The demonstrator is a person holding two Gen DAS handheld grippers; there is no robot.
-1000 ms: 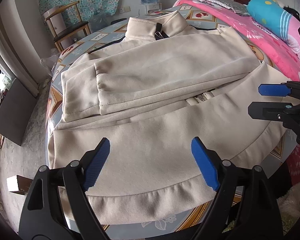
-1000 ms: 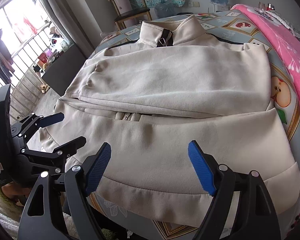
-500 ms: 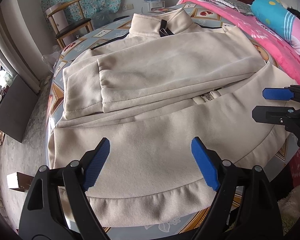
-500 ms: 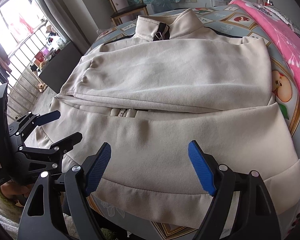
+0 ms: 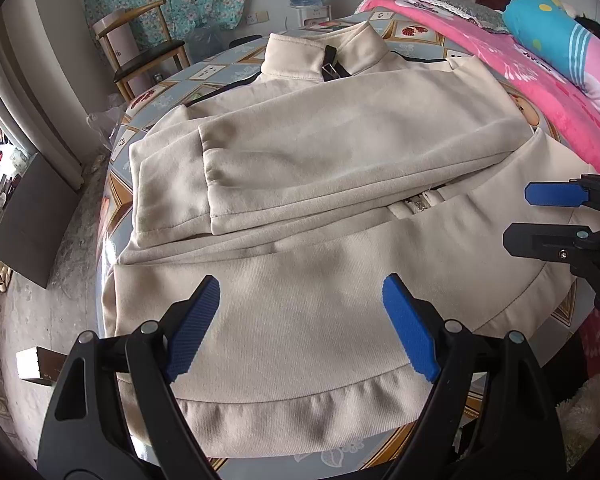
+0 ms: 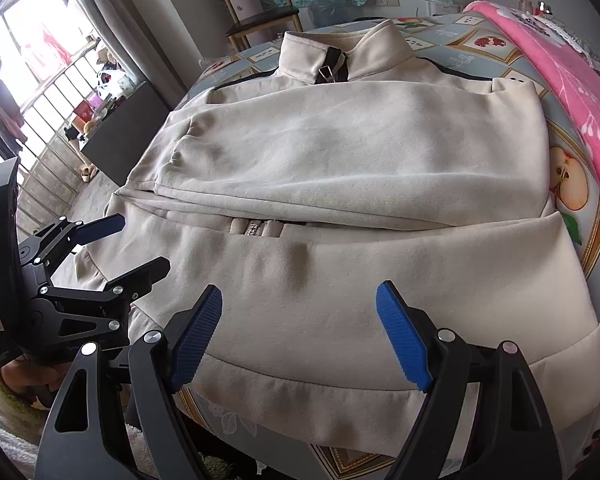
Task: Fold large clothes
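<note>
Sleeves (image 5: 340, 168) already lie folded across the jacket (image 5: 300, 320) spread on the surface (image 6: 480, 52); the bottom-to-collar fold remains. My left hand-held gripper (image 5: 300, 328) and right hand-held gripper (image 6: 300, 336) hover over its hem, both wide open, holding nothing.

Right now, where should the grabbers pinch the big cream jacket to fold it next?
Pinch the jacket at its bottom band, one tool near each corner, coming in from the near table edge. The sleeves are already folded across the chest, and the band lies flat and slightly overhangs the edge, so a finger could probably slip under. Both the left tool and right tool are open above it.
</note>
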